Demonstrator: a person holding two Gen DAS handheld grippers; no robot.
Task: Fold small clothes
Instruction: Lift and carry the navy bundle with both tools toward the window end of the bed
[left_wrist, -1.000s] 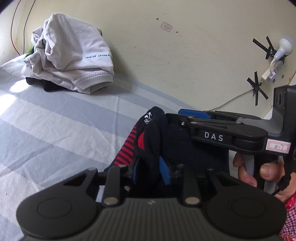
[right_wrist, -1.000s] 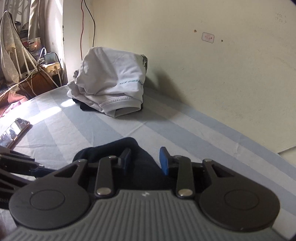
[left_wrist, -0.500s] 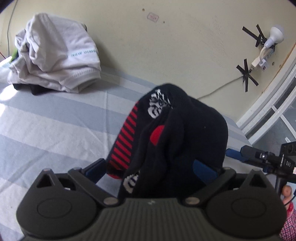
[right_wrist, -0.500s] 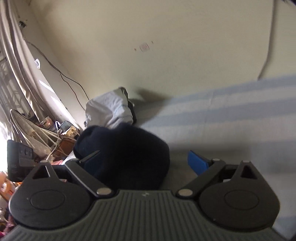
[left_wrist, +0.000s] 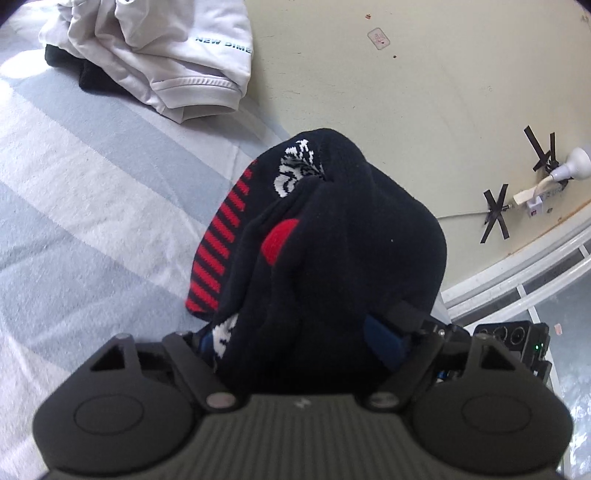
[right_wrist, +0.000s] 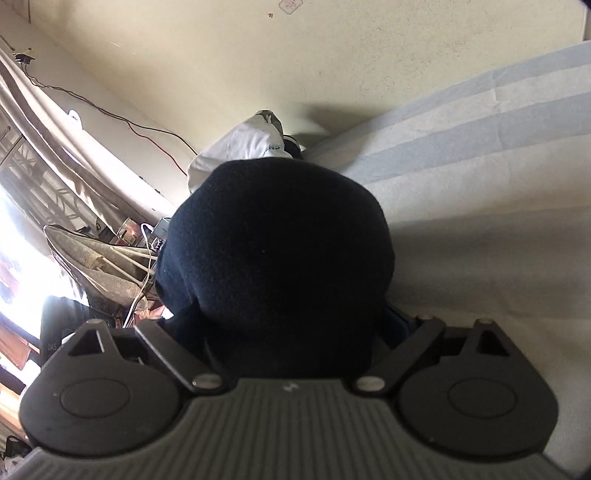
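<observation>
Right now a bundled dark navy garment (left_wrist: 343, 266) — a small knitted piece with red stripes, a red patch and white patterning — is seen bulging up between the fingers of the left tool (left_wrist: 301, 341), above a bed (left_wrist: 92, 192) covered in a pale blue and white striped sheet. The jaws of the left tool are spread wide and are closing; the garment fills the gap between them, a blue pad (left_wrist: 384, 339) being seen against its right flank, though a firm press on the cloth cannot be confirmed. In the right wrist view the same garment (right_wrist: 277, 254) is shown as a rounded dark mound filling the gap of the right tool (right_wrist: 284, 332), whose jaws are likewise set wide and closing; its pads are largely hidden by the cloth, so contact cannot be judged. Farther back on the bed, against the cream wall (left_wrist: 388, 110), a crumpled white shirt (left_wrist: 159, 48) is piled over something dark. A taped cable and a white bulb (left_wrist: 574, 168) are fixed to the wall at the right.
</observation>
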